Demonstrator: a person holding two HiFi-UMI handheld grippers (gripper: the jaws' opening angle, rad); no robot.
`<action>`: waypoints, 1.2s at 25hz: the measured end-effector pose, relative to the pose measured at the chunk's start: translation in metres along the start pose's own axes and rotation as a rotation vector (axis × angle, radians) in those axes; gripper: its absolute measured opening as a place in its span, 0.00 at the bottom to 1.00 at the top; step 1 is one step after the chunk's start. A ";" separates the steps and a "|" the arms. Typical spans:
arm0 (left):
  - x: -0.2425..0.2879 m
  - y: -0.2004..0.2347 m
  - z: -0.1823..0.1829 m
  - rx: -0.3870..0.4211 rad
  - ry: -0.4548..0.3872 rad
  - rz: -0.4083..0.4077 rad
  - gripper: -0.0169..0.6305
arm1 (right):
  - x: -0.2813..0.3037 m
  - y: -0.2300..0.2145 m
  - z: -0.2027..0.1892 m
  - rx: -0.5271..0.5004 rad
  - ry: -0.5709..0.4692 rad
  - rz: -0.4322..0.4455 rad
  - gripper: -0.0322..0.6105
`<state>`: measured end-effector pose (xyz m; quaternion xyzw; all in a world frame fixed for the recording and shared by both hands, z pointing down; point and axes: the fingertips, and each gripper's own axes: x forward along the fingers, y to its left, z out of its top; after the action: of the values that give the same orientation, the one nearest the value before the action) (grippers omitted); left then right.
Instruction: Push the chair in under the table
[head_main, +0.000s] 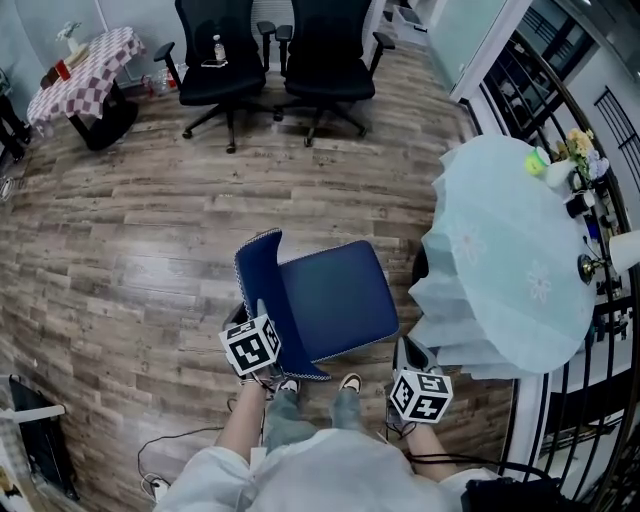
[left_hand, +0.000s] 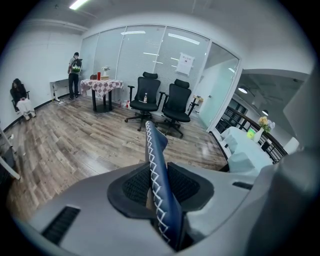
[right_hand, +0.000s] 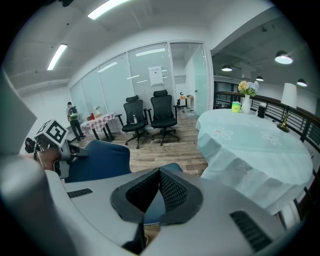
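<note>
Dark blue upholstered chair with white zigzag stitching along its edges stands on the grey-brown wood plank floor, directly in front of the person, whose shoes show just below it in the head view. Its seat faces the round table draped in a pale aqua cloth and sits just beside the hanging cloth, not under the table. The chair's backrest is on the side away from the table. The left gripper is clamped on the top edge of that backrest, its black ridged pads pressing the blue padding from both sides. The right gripper hangs between the chair and the table, jaws closed together with nothing between them. Flowers and a green cup stand at the table's far edge, beside a black metal railing. Further off are two black office chairs and a small table with a checked cloth.
</note>
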<state>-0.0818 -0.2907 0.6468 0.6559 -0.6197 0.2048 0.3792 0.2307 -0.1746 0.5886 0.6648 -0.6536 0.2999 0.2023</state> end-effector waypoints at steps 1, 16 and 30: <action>0.000 0.000 0.000 -0.001 0.000 0.000 0.18 | -0.001 -0.001 -0.001 0.000 0.000 -0.001 0.08; -0.001 -0.003 0.001 -0.003 -0.005 0.003 0.18 | -0.005 -0.011 -0.003 0.006 -0.005 -0.008 0.08; 0.023 -0.067 -0.003 0.047 0.015 -0.092 0.18 | -0.008 -0.021 -0.008 0.029 -0.012 -0.031 0.08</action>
<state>-0.0126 -0.3074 0.6491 0.6909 -0.5810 0.2065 0.3775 0.2510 -0.1616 0.5920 0.6795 -0.6401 0.3020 0.1933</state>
